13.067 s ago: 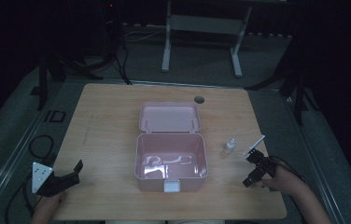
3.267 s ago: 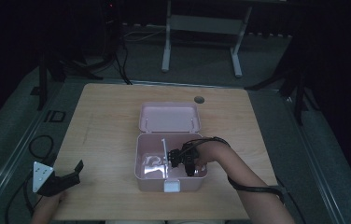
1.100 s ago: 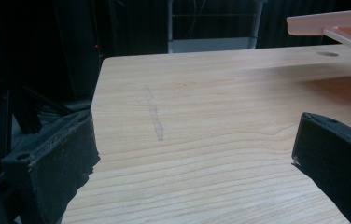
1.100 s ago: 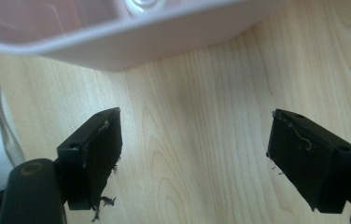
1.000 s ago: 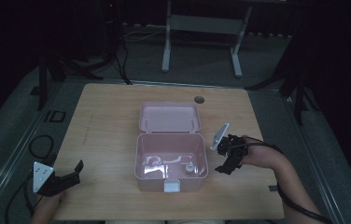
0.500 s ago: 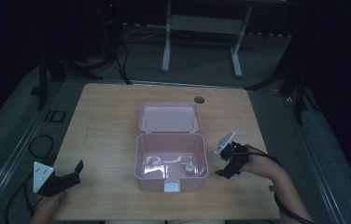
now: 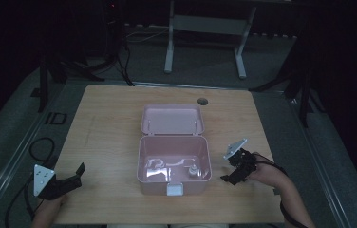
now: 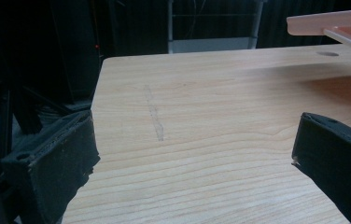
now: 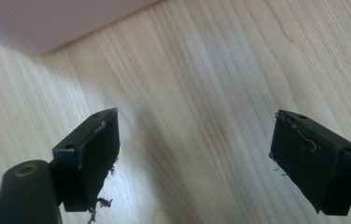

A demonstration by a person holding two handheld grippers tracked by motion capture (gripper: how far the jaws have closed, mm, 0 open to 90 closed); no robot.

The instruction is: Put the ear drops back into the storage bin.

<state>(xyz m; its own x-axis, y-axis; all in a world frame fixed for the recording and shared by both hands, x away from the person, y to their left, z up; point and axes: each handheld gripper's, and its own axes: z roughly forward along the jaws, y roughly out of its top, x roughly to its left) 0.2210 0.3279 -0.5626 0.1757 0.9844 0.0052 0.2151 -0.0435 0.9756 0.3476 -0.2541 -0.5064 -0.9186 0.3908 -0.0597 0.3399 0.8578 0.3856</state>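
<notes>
1. The pink box (image 7: pixel 174 166) sits in the middle of the wooden counter (image 7: pixel 110 128), with its lid (image 7: pixel 172 119) tipped back and lying flat behind it.
2. Inside the box, a small bottle (image 7: pixel 192 172) stands near the front right corner, and there is a thin white cord (image 7: pixel 160 164) beside it (it is too small to tell more).
3. The right hand-held gripper (image 7: pixel 231 173) is just beside the right wall of the box, low over the counter. Its jaws are spread wide apart with nothing between them, and the right gripper view shows bare wood under them and a bit of pink wall (image 9: pixel 47 23) at the top.
4. The left hand-held gripper (image 7: pixel 74 176) rests at the front left corner of the counter, well apart from the box. Its jaws are also wide apart and hold nothing.
</notes>
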